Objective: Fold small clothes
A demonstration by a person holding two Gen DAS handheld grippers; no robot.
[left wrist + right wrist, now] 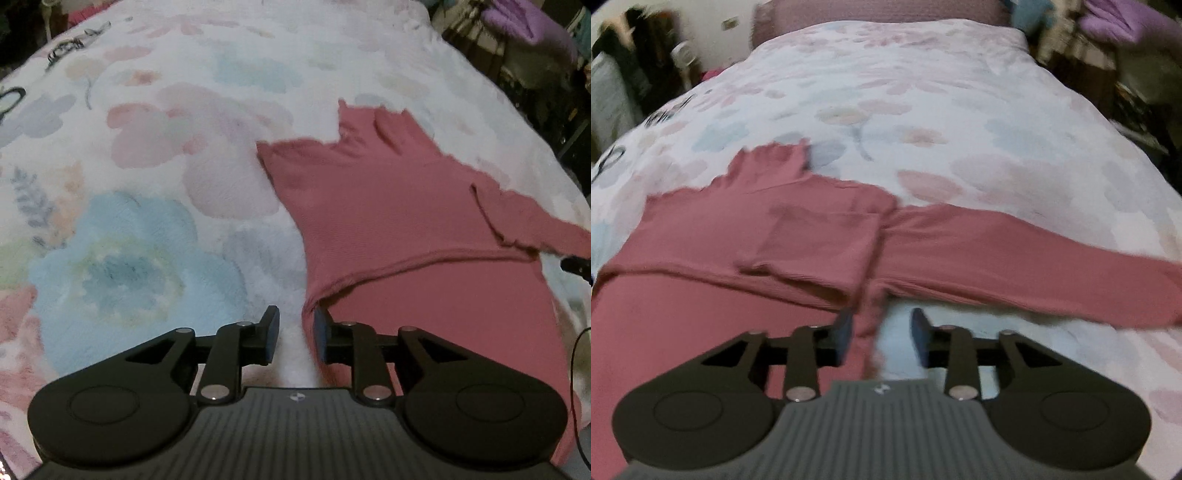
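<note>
We see a pink top (388,206) lying flat on the bed, spread over a fleecy floral blanket (147,155). It is a ribbed knit with frilled edges, and part of it is already folded: in the left wrist view an upper layer lies over a lower one, its hem running across the cloth just ahead of the jaws. In the right wrist view the same top (820,236) shows a sleeve folded in over the body and another long sleeve stretching away to the right across the blanket (960,122). Our left gripper (295,338) hangs over the near left edge of the top; its jaws stand a little apart, and the right pad lies at or just beside the cloth's edge, though we cannot tell whether it touches. Only white blanket shows in the gap, so nothing is grasped. Our right gripper (882,338) hangs over the near edge of the top with its jaws released and wider apart; a strip of pink cloth lies in the gap beside the left pad, with pale blanket filling the rest, and the pads do not press on it. Both views are somewhat blurred. Beyond the bed, a purple cloth (1115,18) lies among dim clutter at the far right.
</note>
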